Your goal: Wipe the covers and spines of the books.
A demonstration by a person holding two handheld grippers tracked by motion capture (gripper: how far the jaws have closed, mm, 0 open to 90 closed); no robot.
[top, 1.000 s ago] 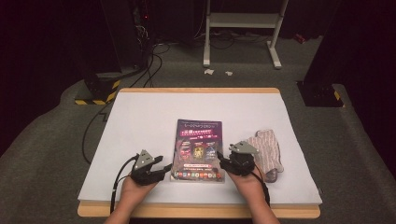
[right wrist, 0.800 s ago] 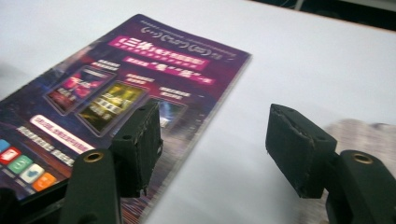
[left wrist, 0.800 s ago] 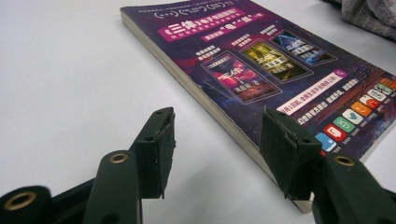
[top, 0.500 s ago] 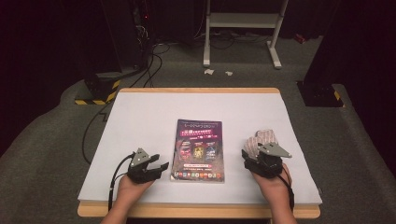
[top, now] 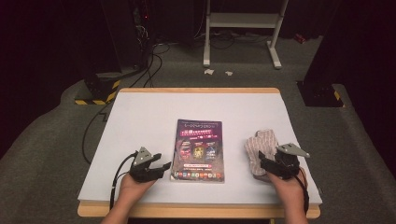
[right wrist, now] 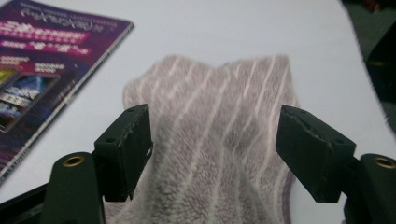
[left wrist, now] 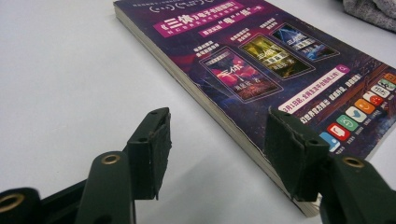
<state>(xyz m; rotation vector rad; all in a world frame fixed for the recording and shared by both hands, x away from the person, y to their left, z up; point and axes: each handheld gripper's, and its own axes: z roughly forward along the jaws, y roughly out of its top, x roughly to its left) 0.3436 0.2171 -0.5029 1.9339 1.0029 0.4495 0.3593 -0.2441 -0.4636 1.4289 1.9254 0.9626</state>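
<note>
- Now the right gripper (top: pixel 267 164) sits at the near end of the cloth (top: pixel 261 148), jaws wide and just been opening, cloth lying between them but not pinched; the step in hand looks like taking hold of that cloth.
- Cloth: a striped, fluffy piece lying at about 4 o'clock on the table (top: pixel 140 116), just beside the book (top: pixel 199 149), apart from it.
- To do it well, I would lower the pads (right wrist: pixel 126 149) until they bracket a raised fold, then close on one thick ridge; pile this soft slips if only the nap is caught.
- Keep the approach low and straight along the stripes; a sideways drag would bunch the cloth toward the book.
- Left gripper (top: pixel 161 169) rests at 7 o'clock, jaws parted about the book's near corner (left wrist: pixel 280 186) and holding nothing; one pad hangs over the cover, the other over bare table.
- Around: cables and a white stand on the floor beyond 12 o'clock, well apart.
- Nothing stands in the way; only the table edge at 5 o'clock is near.
</note>
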